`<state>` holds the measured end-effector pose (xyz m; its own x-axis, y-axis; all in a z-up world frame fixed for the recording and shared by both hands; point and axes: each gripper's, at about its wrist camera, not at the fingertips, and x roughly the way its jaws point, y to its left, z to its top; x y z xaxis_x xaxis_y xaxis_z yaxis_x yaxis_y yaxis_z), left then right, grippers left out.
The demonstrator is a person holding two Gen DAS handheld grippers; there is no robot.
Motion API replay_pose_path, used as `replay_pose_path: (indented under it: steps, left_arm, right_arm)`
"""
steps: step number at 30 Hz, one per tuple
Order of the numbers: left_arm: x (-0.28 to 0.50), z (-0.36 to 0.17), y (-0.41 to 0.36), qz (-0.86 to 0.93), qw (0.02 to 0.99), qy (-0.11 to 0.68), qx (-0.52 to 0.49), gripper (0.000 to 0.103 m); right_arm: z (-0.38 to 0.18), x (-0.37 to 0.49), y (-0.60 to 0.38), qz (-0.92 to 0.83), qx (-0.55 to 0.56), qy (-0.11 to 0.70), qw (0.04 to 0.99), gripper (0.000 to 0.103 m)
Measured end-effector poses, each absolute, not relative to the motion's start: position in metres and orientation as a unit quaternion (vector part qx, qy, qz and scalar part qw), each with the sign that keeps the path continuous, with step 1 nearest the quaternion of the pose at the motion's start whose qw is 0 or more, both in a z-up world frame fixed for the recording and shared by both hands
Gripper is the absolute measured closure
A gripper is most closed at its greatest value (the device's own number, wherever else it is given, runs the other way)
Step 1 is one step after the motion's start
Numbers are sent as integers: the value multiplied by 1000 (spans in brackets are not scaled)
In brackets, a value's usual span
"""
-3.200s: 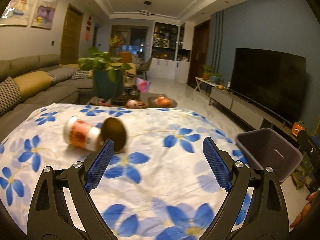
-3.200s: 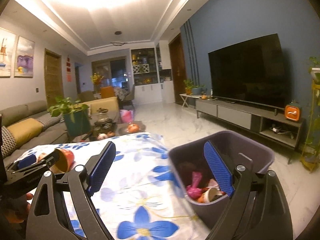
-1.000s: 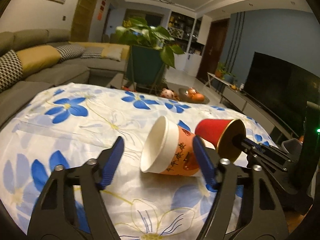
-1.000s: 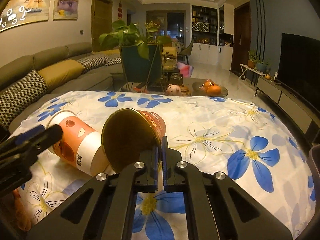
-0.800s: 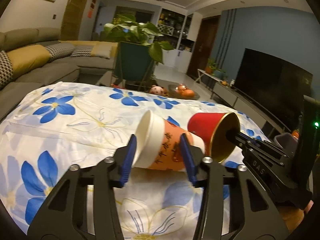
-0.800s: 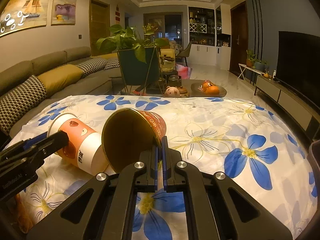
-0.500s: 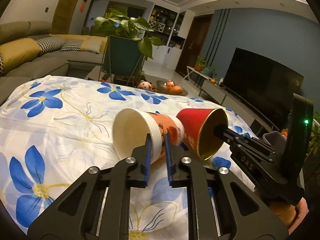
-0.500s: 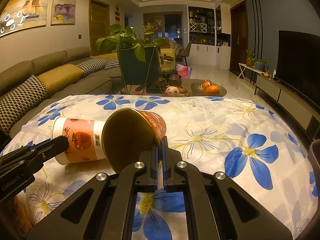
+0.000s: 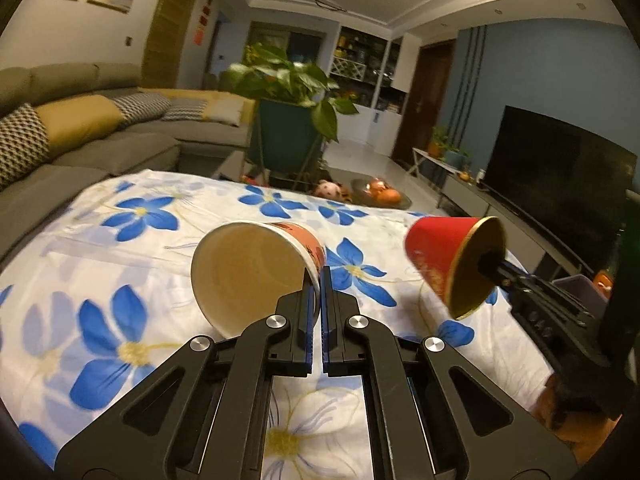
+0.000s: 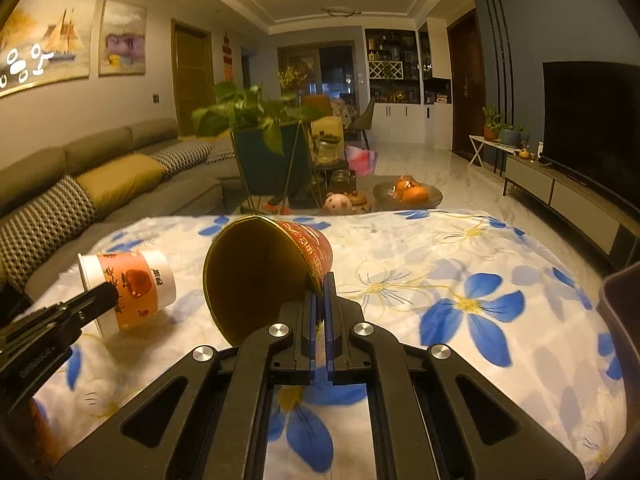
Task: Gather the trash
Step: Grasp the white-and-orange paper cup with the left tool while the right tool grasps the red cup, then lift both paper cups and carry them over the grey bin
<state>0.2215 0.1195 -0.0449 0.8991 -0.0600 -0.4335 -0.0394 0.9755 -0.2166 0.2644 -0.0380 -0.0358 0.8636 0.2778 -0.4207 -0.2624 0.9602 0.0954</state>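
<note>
Left tool (image 9: 316, 280) now pinching the white-and-orange paper cup (image 9: 256, 268) rim, just closed; right tool (image 10: 319, 286) clamping the red cup (image 10: 268, 272). Both lifting off the floral desk (image 9: 120, 240), bin next.

Worktop cloth (image 10: 460, 264): white, blue flowers. Beyond its far edge: potted plant (image 9: 288, 80), fruit dish (image 10: 408, 194), sofa (image 9: 100, 128), television (image 9: 560, 168).

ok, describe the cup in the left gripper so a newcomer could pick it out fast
Start at the flowered cloth covering the table. Two paper cups are held on their sides above it, each pinched at the rim. The left gripper has the white cup: cream inside, orange printed band outside. The red cup in the right gripper is gold inside.
</note>
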Motion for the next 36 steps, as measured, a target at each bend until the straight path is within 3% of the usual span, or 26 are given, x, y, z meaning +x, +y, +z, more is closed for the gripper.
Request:
replay_pose_path:
  steps: [19,36]
  left_arm:
    - [136,-13,20,-57,977,197,-48,101]
    - [134,-6,-63,-134,971,197,-23,101]
  right_arm:
    - [-11,143,-130,93,13,178,979,99]
    - [-1,99,-239,-17,58,147,987,99]
